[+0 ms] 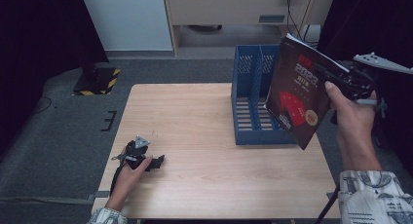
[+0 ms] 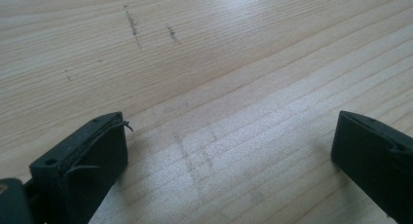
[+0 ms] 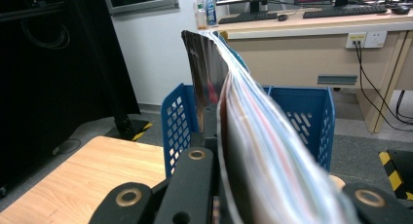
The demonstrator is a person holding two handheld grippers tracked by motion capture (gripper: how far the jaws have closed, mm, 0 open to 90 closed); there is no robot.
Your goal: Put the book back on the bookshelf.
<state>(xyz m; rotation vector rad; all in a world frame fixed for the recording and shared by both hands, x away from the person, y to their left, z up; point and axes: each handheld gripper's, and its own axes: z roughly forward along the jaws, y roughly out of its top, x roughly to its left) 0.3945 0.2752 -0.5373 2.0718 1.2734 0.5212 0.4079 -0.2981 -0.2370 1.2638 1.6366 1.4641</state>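
We see the right claw (image 1: 336, 78) clamped on a magazine (image 1: 297, 95), lifted off the counter (image 1: 195, 136). The magazine hangs tilted, its dark cover with red graphic facing us in the high view, its lower corner below the claw and just over the counter's right edge. From the right claw's own camera the magazine (image 3: 243, 126) runs edge-on straight up between the jaws, pages fanning toward the right jaw. A blue file rack (image 1: 253, 97) stands just past the claw, behind the magazine; in the right gripper view the rack (image 3: 311, 117) sits directly ahead, open top facing up. The right hand (image 1: 353, 117) wraps the claw body.

The left claw (image 1: 157, 161) rests low on the counter, near its left front, well apart from the magazine. Its jaws stand wide apart with bare wood (image 2: 219, 112) between them, gripping nothing.
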